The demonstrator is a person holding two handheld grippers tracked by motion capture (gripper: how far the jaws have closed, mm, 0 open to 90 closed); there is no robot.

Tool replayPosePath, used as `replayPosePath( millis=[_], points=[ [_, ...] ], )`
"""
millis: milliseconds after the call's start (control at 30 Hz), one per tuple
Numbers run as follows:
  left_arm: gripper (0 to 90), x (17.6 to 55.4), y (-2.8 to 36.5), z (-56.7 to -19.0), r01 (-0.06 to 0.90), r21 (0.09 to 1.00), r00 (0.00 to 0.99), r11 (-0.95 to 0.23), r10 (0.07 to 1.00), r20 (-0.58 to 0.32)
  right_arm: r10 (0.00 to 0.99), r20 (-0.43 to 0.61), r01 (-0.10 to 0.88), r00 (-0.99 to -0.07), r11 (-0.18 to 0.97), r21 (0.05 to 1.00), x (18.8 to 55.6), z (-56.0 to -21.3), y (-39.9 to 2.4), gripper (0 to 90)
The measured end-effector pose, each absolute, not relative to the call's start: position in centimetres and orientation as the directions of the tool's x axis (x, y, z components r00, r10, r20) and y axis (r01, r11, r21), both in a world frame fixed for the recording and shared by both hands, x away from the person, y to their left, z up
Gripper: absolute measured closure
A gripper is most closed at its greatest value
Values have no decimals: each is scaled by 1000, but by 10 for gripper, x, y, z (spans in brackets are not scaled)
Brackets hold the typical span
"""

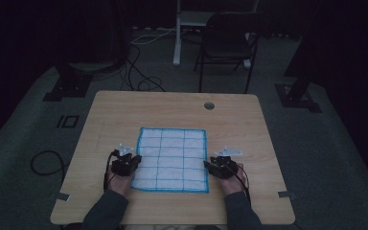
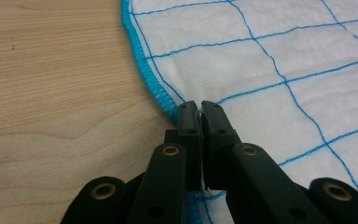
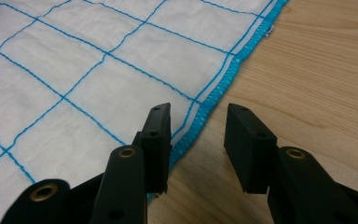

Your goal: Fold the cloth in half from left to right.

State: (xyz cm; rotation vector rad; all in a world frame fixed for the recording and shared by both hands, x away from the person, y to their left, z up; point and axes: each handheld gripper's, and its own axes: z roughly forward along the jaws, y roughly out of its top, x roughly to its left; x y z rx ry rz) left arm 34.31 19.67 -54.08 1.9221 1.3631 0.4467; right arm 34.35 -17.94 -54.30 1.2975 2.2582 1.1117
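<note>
A white cloth with a blue grid and a blue stitched border lies flat on the wooden table. My left gripper is at the cloth's left edge. In the left gripper view its jaws are pressed together with a sliver of the cloth pinched at the tips, just inside the border. My right gripper is at the cloth's right edge. It stands open, one jaw over the cloth, the other over bare wood, with the blue border between them.
A round cable hole sits near the table's far edge. A black chair and a white stand post are beyond the table. Cables lie on the grey floor at the left.
</note>
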Motion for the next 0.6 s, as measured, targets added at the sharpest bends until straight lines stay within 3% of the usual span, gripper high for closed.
replayPosePath(
  millis=[600],
  points=[
    [880,342,195,-519,621,767,408,-162,902,-139,838,105,597,-536,288,749,344,-543,-180,617]
  ],
)
